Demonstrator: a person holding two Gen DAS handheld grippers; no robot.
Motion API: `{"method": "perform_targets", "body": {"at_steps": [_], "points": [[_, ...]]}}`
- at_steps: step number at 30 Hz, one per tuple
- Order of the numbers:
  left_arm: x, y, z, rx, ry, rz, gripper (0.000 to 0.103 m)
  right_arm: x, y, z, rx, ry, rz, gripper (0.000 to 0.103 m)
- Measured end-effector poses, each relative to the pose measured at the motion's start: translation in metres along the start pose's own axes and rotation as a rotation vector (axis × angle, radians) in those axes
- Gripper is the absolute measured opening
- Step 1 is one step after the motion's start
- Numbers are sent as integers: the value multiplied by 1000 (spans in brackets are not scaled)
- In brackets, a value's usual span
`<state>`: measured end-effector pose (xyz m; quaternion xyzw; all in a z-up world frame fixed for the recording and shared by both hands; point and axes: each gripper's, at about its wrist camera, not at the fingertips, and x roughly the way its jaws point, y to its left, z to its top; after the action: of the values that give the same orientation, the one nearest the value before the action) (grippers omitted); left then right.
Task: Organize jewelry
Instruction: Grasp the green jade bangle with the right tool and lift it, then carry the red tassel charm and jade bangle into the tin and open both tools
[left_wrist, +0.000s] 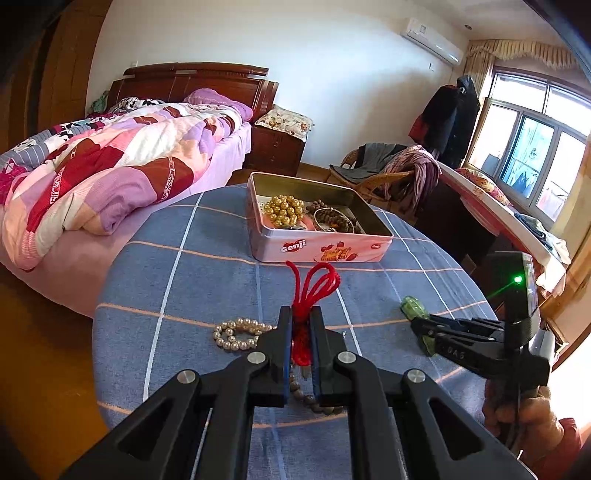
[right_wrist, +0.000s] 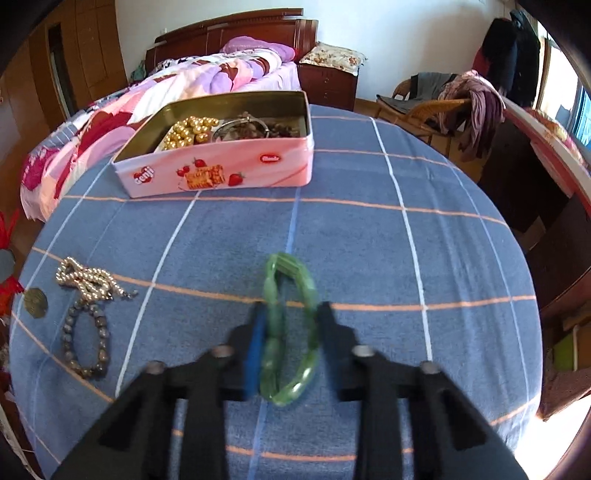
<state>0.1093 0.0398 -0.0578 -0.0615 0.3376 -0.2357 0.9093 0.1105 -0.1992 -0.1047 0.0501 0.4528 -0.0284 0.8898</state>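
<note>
Left claw (left_wrist: 301, 319) of mine is clamped on a red cord (left_wrist: 308, 295), knot pinched between both fingers, loops sticking out past the tips toward the tin (left_wrist: 321, 251). Under that claw I see brown beads (left_wrist: 303, 391) on the cloth (left_wrist: 184, 258), partly hidden, and a pearl string (left_wrist: 236, 334) just left of the fingers. Right claw (right_wrist: 291, 314) sits around a green bracelet (right_wrist: 290, 332); the bracelet stands between the fingers, left side against the blue pad, right side at or near the other finger. View is motion-blurred, so I cannot tell if it is truly gripped. From the left camera the right claw (left_wrist: 419, 326) shows at the right with the green bracelet (left_wrist: 413, 306) poking out past its tip, low over the cloth. In the right view, a pearl string (right_wrist: 88, 282), a grey bead bracelet (right_wrist: 86, 343) and a round coin-like pendant (right_wrist: 35, 302) lie at the left on the cloth (right_wrist: 369, 240), well apart from the green one. Tin (right_wrist: 221, 173) stands open at the far side of the table, pink, with gold beads (right_wrist: 188, 131), dark beads and a metal bangle inside. Bed (left_wrist: 92, 166) behind the table, chair (left_wrist: 388, 177) with clothes at right.
</note>
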Motion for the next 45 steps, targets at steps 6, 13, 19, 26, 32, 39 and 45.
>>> {"method": "perform_targets", "body": {"at_steps": [6,13,19,26,32,39,45], "points": [[-2,2,2,-12,-8,-2,7,-30,-7,0,71,-114,130,19],[-5,-4,4,-4,-24,-14,7,-62,2,9,69,-249,199,19],[0,-14,10,15,-34,-27,7,-64,5,16,81,-289,134,19],[2,-29,28,49,-82,-37,7,-74,-1,29,107,-368,102,19],[14,-40,51,77,-126,-24,7,-70,4,49,109,-414,95,19],[51,-45,73,74,-128,20,7,-52,13,68,101,-445,57,19],[80,-44,87,75,-123,60,7,-26,14,92,105,-441,28,19]]}}
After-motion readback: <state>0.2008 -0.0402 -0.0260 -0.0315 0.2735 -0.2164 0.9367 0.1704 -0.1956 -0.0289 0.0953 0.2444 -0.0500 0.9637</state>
